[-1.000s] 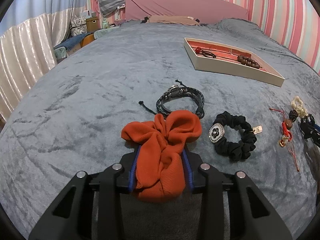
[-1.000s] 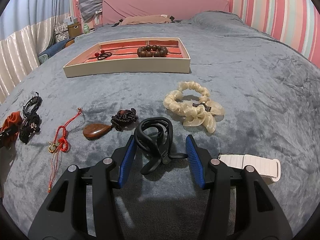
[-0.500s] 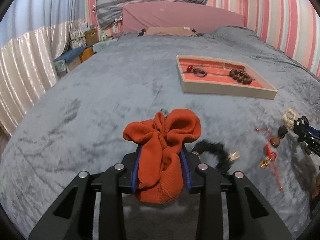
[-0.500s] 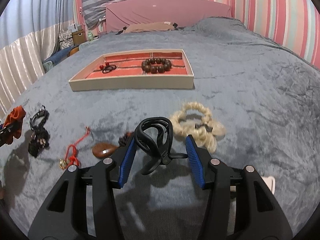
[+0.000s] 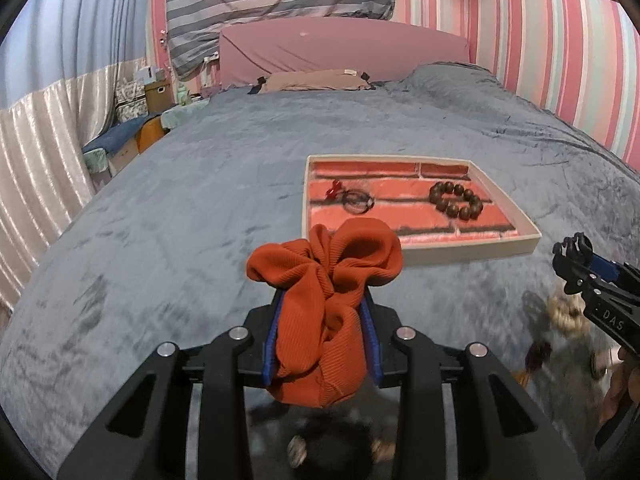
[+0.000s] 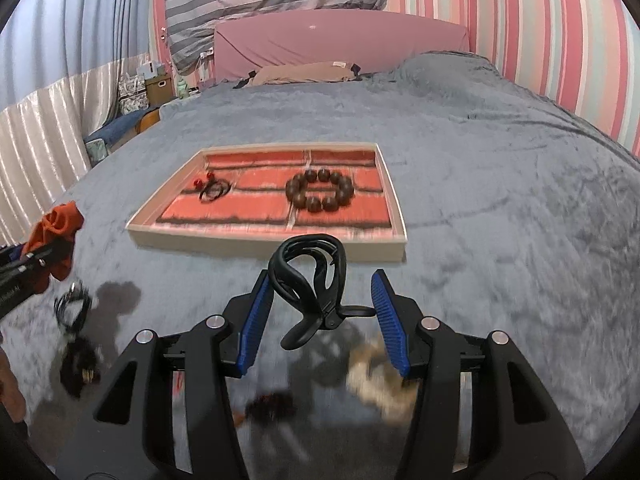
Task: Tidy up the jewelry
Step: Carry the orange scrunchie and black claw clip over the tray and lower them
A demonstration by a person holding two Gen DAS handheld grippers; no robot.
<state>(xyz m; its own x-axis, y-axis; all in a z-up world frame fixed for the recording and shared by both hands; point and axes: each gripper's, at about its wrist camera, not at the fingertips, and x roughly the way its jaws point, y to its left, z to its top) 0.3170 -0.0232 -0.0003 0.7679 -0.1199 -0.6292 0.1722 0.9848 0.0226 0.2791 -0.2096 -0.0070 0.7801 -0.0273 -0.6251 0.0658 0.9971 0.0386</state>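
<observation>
My left gripper (image 5: 323, 320) is shut on an orange scrunchie (image 5: 326, 280) and holds it above the grey bedspread, just short of the jewelry tray (image 5: 460, 246). My right gripper (image 6: 322, 316) holds a black hair claw clip (image 6: 310, 276) between its blue pads, in the air close to the tray's (image 6: 264, 242) near wall. The tray has a red lining and holds a brown bead bracelet (image 6: 320, 190) and a black hair tie with red beads (image 6: 212, 188). The right gripper also shows at the right edge of the left wrist view (image 5: 576, 264).
On the bedspread below lie a cream scrunchie (image 6: 380, 384), a black scrunchie (image 5: 332, 440), black cord bracelets (image 6: 74, 308) and a dark pendant (image 6: 268, 404). Pink headboard (image 5: 340, 52) and pillows stand at the far end. A curtain (image 5: 36, 152) hangs at the left.
Both grippers rose off the bedspread and moved forward toward the tray, each carrying its item. The loose jewelry now lies below and behind them.
</observation>
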